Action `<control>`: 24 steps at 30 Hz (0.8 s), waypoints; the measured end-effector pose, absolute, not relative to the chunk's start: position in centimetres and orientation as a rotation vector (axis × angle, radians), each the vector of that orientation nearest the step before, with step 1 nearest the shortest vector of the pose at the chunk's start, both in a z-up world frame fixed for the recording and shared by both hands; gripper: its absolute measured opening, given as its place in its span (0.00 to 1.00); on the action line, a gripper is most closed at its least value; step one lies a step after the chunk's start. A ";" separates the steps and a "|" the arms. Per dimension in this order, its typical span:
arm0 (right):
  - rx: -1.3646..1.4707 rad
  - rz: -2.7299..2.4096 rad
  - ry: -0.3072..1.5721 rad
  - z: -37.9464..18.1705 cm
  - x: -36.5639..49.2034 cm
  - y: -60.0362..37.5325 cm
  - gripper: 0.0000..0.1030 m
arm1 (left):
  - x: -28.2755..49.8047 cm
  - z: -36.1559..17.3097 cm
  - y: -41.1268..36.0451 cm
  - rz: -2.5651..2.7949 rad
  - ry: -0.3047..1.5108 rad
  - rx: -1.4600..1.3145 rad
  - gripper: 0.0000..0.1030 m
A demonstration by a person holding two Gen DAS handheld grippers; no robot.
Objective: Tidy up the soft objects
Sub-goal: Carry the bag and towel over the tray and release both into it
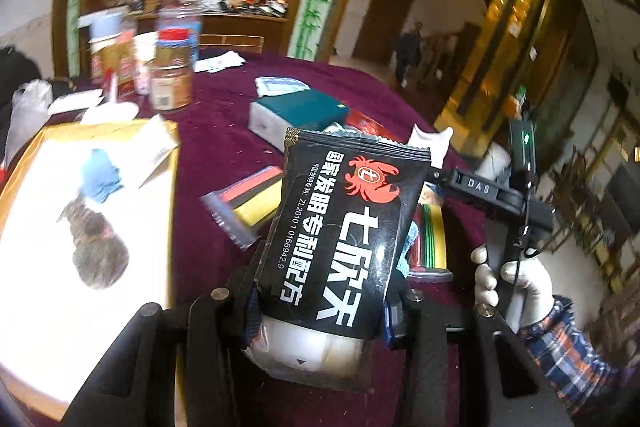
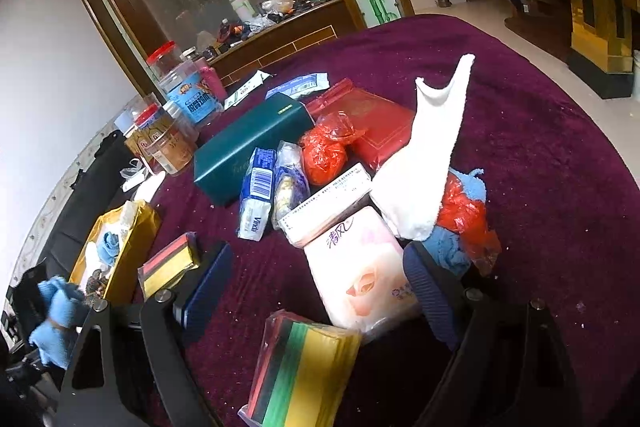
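Holding the black sachet [image 1: 336, 227] clamped in your left gripper [image 1: 320, 311], you keep it above the table, near the gold box [image 1: 160, 131] at left, presumably its bin; right gripper [image 2: 320, 287] gapes empty.

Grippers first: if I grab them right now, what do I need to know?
Left gripper: shut on the black wet-wipe packet, lifted over the table.
Right gripper: open, empty, above the pink tissue pack.
Gold box: already holds a blue cloth.
Left to sort: white towel, striped packs, Vinda tissues, red bags.
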State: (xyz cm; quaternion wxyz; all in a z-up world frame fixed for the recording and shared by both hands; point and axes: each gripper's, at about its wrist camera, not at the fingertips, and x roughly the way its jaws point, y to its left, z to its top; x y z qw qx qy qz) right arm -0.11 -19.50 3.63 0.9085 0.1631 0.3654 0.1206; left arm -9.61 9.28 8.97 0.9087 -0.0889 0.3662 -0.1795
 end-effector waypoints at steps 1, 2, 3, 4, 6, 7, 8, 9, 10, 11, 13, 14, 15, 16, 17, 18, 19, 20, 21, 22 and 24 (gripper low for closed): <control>0.329 0.244 0.752 4.0 -0.5 -19.3 0.83 | -9.9 8.8 9.9 -0.366 0.757 -0.210 0.45; 0.337 0.267 0.752 4.4 -1.0 -19.0 0.83 | -10.2 8.6 10.3 -0.366 0.760 -0.238 0.45; 0.376 0.347 0.758 5.1 -1.9 -18.4 0.83 | -10.6 8.4 10.8 -0.370 0.762 -0.267 0.45; 0.423 0.434 0.771 5.5 -2.7 -17.7 0.83 | -10.8 8.1 11.3 -0.378 0.765 -0.298 0.45; 0.522 0.664 0.830 6.0 -4.1 -15.5 0.83 | -10.8 7.8 11.4 -0.391 0.764 -0.314 0.45; 0.548 0.762 0.860 6.2 -4.7 -14.0 0.83 | -10.9 7.6 11.5 -0.407 0.762 -0.333 0.45; 0.562 0.846 0.886 6.2 -5.3 -12.4 0.83 | -11.1 7.6 11.5 -0.420 0.760 -0.347 0.45; 0.583 0.915 0.909 6.0 -5.5 -11.2 0.83 | -11.2 7.6 11.6 -0.441 0.757 -0.371 0.45; 0.622 0.976 0.930 5.7 -5.7 -10.1 0.84 | -11.3 7.5 11.7 -0.464 0.754 -0.399 0.45; 0.654 1.011 0.939 5.4 -5.8 -9.5 0.84 | -11.4 7.5 11.6 -0.488 0.754 -0.422 0.45; 0.725 1.091 0.954 5.0 -6.0 -8.3 0.58 | -11.6 7.4 11.7 -0.532 0.758 -0.465 0.45; 0.753 1.130 0.968 4.9 -6.2 -7.8 0.48 | -11.8 7.4 11.9 -0.544 0.759 -0.482 0.45; 0.767 1.138 0.967 5.0 -6.4 -7.7 0.46 | -12.0 7.3 12.3 -0.556 0.757 -0.504 0.45; 0.773 1.151 0.961 5.1 -6.5 -7.5 0.43 | -12.1 7.4 12.8 -0.570 0.749 -0.526 0.46; 0.781 1.163 0.954 5.3 -6.8 -7.5 0.41 | -12.4 7.5 13.4 -0.591 0.740 -0.554 0.47; 0.790 1.169 0.949 5.6 -6.9 -7.7 0.38 | -12.5 7.6 13.9 -0.604 0.732 -0.580 0.48; 0.796 1.173 0.942 5.9 -7.1 -7.7 0.37 | -12.7 7.7 14.5 -0.618 0.723 -0.605 0.48; 0.796 1.169 0.931 6.2 -7.1 -7.8 0.37 | -12.7 7.7 14.8 -0.622 0.719 -0.620 0.48; 0.789 1.154 0.917 6.6 -7.2 -8.1 0.37 | -12.8 7.7 15.1 -0.618 0.716 -0.631 0.48; 0.785 1.147 0.910 6.8 -7.3 -8.4 0.37 | -12.7 7.7 15.5 -0.604 0.715 -0.639 0.48; 0.760 1.116 0.909 7.3 -7.3 -9.0 0.29 | -12.8 7.4 15.8 -0.587 0.720 -0.649 0.48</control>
